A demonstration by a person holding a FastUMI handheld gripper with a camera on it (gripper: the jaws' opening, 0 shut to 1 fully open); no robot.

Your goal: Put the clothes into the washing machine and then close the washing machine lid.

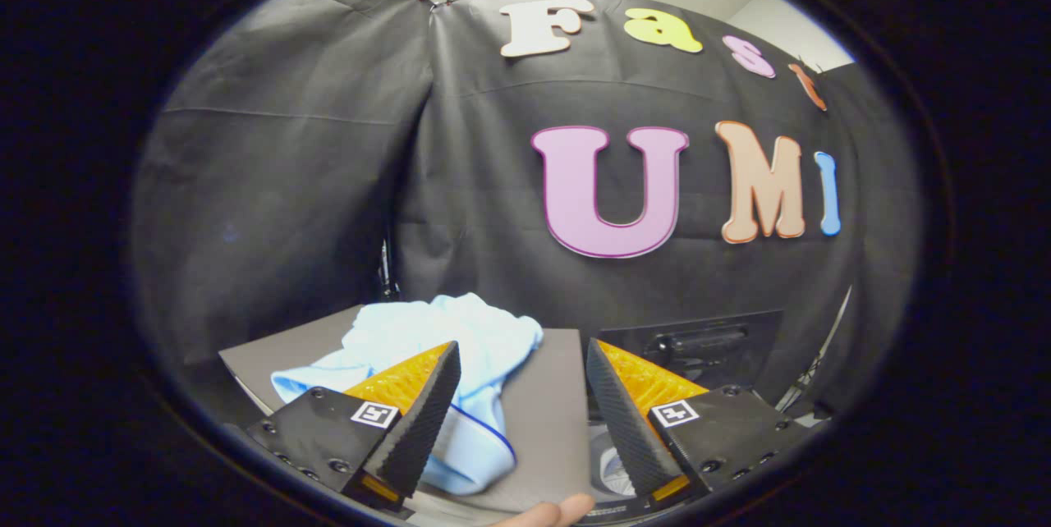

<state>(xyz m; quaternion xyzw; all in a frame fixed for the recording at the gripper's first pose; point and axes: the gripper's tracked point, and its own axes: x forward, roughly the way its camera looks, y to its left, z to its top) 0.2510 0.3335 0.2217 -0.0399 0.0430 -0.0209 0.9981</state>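
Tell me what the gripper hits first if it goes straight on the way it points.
Probably the grey surface between the open gripper fingers; the light blue clothes lie just off that line, by the left finger. Depth is unclear, so it may pass over to the black cloth wall.

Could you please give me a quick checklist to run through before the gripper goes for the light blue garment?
1. Gripper open: ok, jaws stand wide apart with nothing between the pads.
2. Crumpled light blue cloth garment reachable: ok, it lies on the flat grey surface just ahead of the left finger.
3. Garment centred between the jaws: not ok, it sits mostly behind the left finger.
4. Washing machine lid open: cannot tell.
5. Fingertip below the jaws clear of them: ok.
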